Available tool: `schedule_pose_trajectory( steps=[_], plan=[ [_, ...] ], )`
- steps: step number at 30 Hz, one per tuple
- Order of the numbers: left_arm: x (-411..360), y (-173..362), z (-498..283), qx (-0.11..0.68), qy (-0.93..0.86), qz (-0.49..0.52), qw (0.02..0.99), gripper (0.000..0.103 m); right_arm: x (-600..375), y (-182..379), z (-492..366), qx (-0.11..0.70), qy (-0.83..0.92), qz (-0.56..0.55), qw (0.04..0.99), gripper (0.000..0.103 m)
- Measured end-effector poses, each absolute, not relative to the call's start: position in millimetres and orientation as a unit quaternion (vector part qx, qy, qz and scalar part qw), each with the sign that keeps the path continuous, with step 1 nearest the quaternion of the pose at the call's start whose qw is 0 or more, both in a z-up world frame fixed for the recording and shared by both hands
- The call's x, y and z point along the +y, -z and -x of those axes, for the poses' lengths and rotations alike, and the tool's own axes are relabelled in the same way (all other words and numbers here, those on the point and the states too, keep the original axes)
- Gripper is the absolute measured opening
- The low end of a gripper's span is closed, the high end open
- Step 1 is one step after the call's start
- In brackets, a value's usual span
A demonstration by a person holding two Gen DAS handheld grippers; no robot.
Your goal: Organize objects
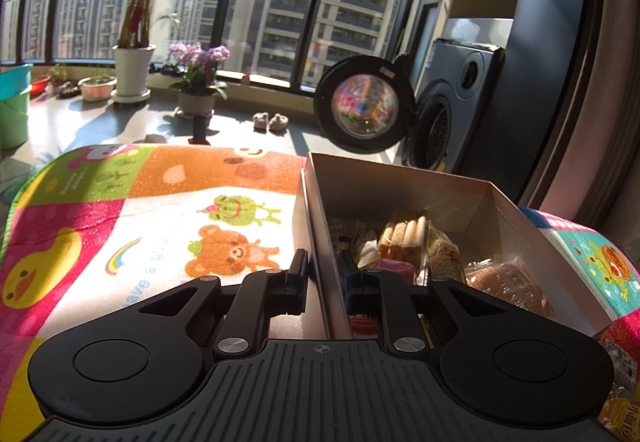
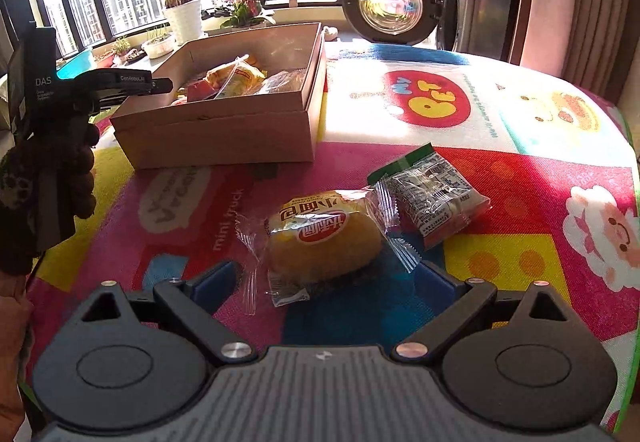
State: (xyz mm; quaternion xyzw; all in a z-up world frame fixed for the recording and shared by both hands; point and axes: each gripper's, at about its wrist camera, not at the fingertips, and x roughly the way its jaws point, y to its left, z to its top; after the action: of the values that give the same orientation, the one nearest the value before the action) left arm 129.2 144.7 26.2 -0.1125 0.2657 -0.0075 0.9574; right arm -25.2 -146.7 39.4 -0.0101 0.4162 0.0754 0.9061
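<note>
- Right gripper (image 2: 324, 278) is standing spread wide around the bread packet (image 2: 322, 238), lying on the mat (image 2: 520, 177), long axis crosswise.
- Left gripper (image 1: 325, 270) is pinching the box (image 1: 316, 209) wall.

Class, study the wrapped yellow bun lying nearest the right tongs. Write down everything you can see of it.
The wrapped bun is a rounded golden-yellow cake sealed in clear crinkled plastic with a red and white printed label. It lies flat on the colourful play mat, between the open fingers of the right tongs, which do not grip it. Its right crimped end overlaps the green-edged snack packet beside it.
</note>
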Motion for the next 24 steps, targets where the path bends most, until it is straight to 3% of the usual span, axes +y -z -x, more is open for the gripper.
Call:
schedule_pose_trajectory(
  steps=[8, 14, 24],
  plan=[
    [144.6, -26.1, -129.1, 0.266, 0.007, 0.113, 0.957, 0.019, -171.5, -35.9, 30.7, 0.382, 0.052, 0.097, 0.918, 0.096],
    [144.6, -26.0, -129.0, 0.266, 0.007, 0.112, 0.958, 0.019, -190.2, -50.2, 29.9, 0.385, -0.025, -0.028, 0.922, 0.096],
    [146.9, -28.6, -127.1, 0.265, 0.006, 0.113, 0.958, 0.019, -171.2, -31.7, -24.1, 0.407, -0.011, -0.061, 0.911, 0.096]
  ],
)
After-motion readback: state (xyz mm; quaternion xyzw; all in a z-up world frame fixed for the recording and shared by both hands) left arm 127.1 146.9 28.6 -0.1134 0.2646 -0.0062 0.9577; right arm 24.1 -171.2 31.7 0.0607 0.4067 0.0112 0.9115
